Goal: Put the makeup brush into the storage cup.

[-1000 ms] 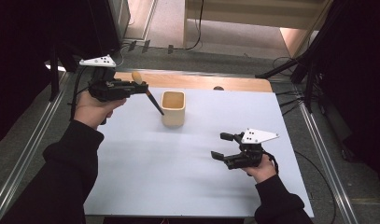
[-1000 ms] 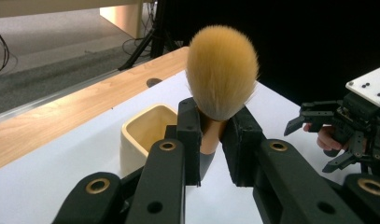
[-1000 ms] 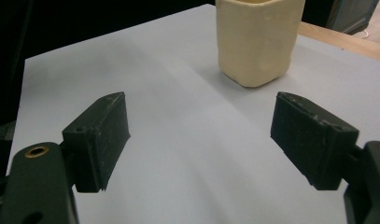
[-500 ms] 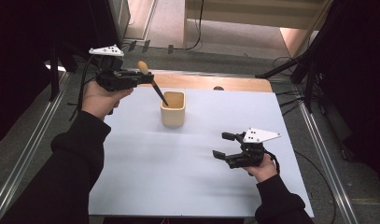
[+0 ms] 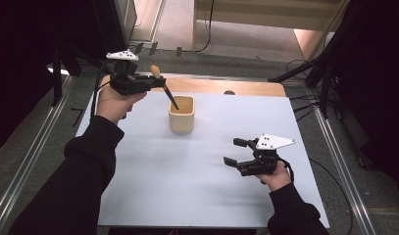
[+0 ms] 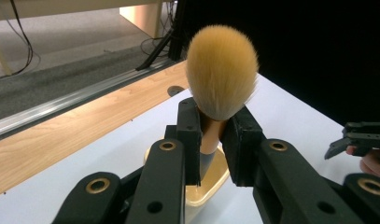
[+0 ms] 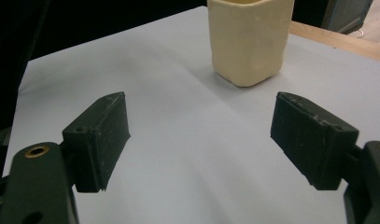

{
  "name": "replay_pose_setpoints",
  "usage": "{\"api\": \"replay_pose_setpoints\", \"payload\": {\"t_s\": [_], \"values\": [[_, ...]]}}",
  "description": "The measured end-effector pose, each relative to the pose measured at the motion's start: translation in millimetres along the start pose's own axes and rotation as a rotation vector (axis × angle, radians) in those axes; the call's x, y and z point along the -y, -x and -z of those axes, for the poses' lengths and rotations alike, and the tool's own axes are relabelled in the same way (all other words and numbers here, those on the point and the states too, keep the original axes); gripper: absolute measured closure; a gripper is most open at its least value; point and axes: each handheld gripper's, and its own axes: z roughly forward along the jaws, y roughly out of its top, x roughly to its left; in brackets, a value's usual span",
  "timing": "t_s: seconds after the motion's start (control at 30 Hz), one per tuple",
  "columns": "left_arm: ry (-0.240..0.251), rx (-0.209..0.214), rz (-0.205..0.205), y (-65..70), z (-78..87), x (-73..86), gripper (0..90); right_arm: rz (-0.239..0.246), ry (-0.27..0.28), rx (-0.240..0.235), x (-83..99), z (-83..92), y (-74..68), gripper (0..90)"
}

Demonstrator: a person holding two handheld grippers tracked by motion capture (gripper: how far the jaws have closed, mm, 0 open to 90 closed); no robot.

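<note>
The left tongs [image 5: 149, 84] were clenched on a brush [image 6: 220, 74] by its neck — bristles up, handle tip angled down at the cup's [image 5: 181, 114] mouth, probably for standing it inside. The right tongs [image 5: 236, 152] hung released over the table [image 5: 153, 186], well apart from the cup.

high view from above person's side, facing fwd and down on white table [image 5: 197, 181], left gripper view close along its jaws toward far edge, right gripper view low, both share beige cup [image 7: 249, 39]
</note>
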Motion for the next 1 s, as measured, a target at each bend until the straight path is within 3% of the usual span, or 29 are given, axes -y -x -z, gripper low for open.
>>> {"api": "replay_pose_setpoints", "payload": {"t_s": [0.37,1.0], "values": [[-0.024,-0.018,0.010,-2.2,-17.3,9.6,78.3,0.003,0.001,0.010,-0.1,0.8,0.1,20.4],[-0.072,-0.021,0.011,-2.2,-30.2,22.7,77.7,0.010,0.002,0.039,0.2,0.4,1.1,21.0]]}}
